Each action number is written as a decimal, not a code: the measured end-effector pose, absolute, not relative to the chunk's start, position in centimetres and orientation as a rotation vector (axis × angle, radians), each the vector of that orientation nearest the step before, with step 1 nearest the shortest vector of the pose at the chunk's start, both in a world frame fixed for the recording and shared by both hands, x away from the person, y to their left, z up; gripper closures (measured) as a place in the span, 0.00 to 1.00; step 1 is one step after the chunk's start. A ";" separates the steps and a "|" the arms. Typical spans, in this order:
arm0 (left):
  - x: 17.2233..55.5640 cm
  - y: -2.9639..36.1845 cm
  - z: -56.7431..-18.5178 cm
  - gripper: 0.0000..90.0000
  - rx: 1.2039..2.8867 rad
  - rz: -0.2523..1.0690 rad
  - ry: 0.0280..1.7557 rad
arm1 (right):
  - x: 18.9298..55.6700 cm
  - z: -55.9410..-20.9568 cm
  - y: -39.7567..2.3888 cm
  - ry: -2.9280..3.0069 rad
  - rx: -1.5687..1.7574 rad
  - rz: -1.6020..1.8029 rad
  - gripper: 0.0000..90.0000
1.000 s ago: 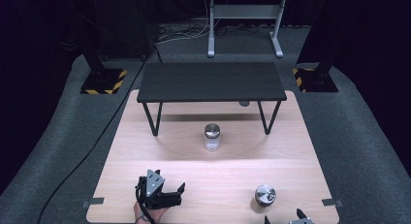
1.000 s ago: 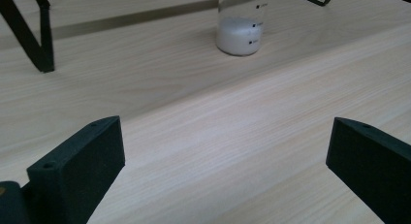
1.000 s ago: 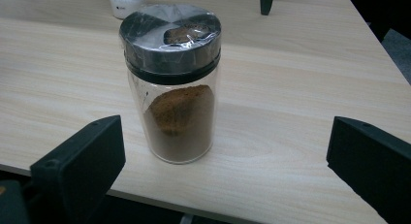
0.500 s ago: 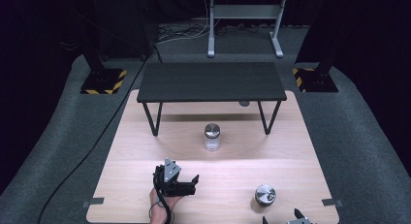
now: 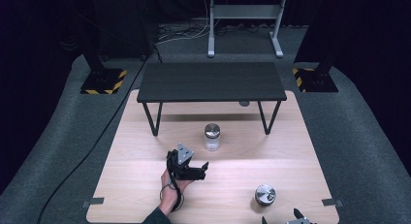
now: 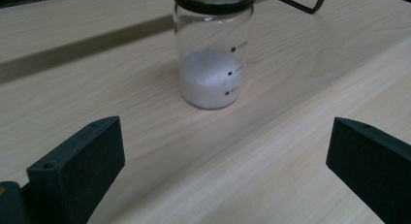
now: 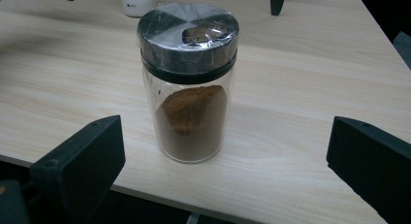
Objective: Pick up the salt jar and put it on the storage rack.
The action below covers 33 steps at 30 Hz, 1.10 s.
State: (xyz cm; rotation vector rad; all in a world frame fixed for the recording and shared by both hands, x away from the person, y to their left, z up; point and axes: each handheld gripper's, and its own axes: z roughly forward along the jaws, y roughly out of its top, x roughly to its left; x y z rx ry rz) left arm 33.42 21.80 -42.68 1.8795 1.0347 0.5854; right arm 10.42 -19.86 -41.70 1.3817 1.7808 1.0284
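White-powder jar stands upright mid-surface, just in front of the black bench, steel lid on, powder filling the bottom part, print marks up its side. My left claw is near it, on its near-left side, aimed at it; jaws spread wide, holding nothing, jar sits ahead of the jaws and not between them. Brown-powder jar stands upright close to the near edge of the surface, right side, steel lid wrapped in clear film, roughly half full. My right claw is at that edge just behind it, jaws wide open and empty; jar is centred ahead of them, not touching either jaw. The two jars are well apart. In the right gripper view the white jar shows far off at the top
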 end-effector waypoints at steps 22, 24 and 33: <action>39.6 18.4 -43.2 0.00 1.931 0.542 1.037 | 10.6 -41.9 -19.9 1.789 1.393 1.029 0.00; 40.2 18.1 -43.3 0.00 1.931 0.541 1.043 | 10.6 -41.9 -19.9 1.789 1.391 1.026 0.00; 41.7 16.7 -43.5 0.00 1.918 0.565 1.011 | 10.6 -41.9 -19.8 1.794 1.381 1.025 0.00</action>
